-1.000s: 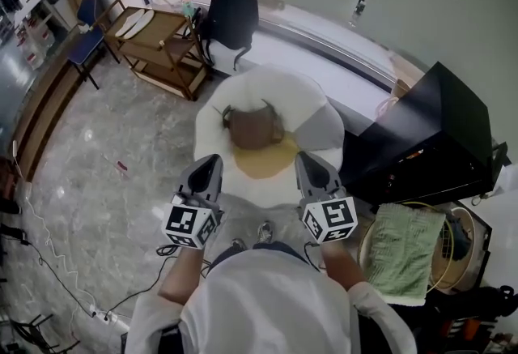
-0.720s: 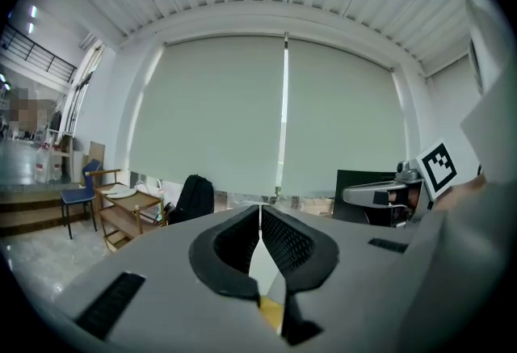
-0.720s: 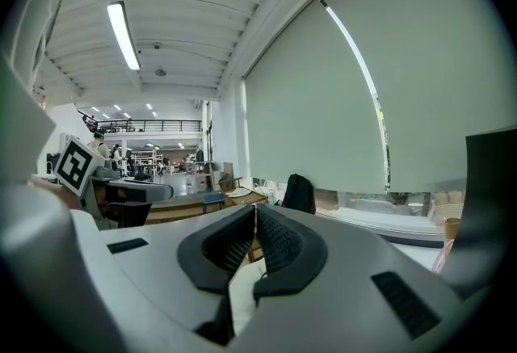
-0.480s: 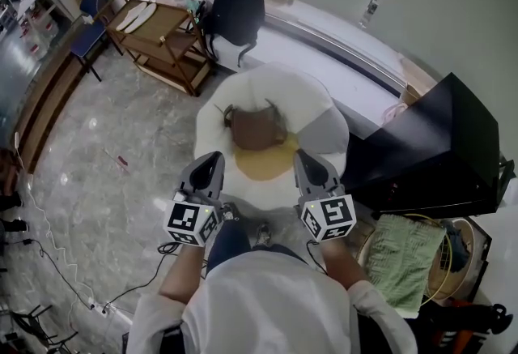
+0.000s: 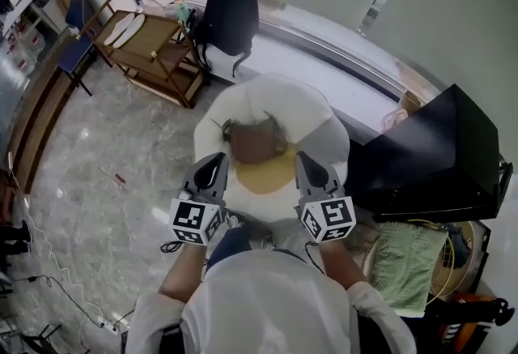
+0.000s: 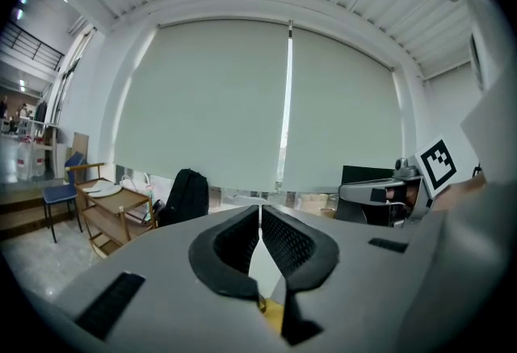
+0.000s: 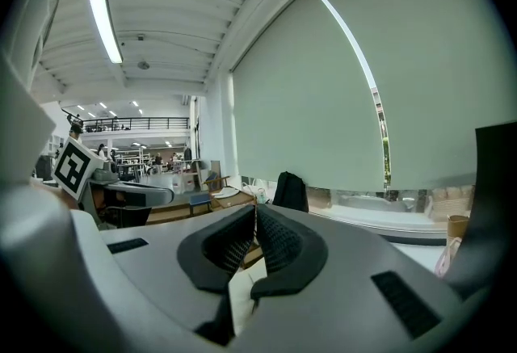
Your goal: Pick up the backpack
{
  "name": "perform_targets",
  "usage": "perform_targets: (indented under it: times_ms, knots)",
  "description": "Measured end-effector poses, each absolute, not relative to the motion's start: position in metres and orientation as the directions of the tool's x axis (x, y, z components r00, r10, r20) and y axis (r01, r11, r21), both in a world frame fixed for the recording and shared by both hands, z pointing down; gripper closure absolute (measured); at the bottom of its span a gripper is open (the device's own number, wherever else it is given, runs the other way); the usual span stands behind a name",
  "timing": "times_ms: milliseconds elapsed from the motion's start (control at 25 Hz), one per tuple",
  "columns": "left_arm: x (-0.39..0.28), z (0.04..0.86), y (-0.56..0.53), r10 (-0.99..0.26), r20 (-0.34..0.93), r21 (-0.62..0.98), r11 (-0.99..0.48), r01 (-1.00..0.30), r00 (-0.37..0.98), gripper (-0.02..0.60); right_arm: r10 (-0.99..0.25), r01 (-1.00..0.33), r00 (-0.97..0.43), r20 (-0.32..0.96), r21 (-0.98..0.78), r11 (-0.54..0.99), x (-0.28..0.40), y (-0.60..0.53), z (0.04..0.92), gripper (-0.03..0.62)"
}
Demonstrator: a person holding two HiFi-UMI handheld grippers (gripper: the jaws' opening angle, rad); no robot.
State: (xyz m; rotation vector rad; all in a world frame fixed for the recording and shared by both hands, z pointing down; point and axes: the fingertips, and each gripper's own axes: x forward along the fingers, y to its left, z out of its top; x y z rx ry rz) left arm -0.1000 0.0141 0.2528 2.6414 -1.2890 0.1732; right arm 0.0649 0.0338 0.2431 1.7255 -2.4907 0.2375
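Wooden cart (image 5: 154, 49): one, upper left of the head view, just left of the backpack.
Left gripper (image 5: 215, 161): lower centre-left; my jaws are pressed together with nothing between them.
Backpack (image 5: 231, 14): one, black, top centre-left. It stands on end against the window ledge, long axis running up the frame. It is well apart from both tools and almost straight up-frame from my left one, so I judge the left the nearer.
Brown bag (image 5: 254, 142): one, lying on the egg-like cushion (image 5: 312, 113), between my tools and the backpack.
Right gripper (image 5: 305, 159): lower centre-right; jaws likewise closed and empty. The backpack lies up and left of it.
Grippers: two.
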Motion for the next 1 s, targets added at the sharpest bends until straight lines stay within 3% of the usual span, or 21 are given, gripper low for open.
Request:
perform_targets:
  times_ms: [560, 1000]
  knots:
    - [-0.125, 0.266, -0.083, -0.709, 0.192, 0.131, -0.667, -0.734, 0.679, 0.546, -0.944, -0.959, -0.282, 0.173, -0.083, 0.271, 0.032, -0.058, 0.253, 0.565]
    - [-0.101, 0.297, -0.106, -0.751, 0.230, 0.148, -0.601, -0.785, 0.618, 0.546, -0.913, -0.933, -0.358, 0.195, -0.104, 0.344, 0.053, -0.091, 0.282, 0.565]
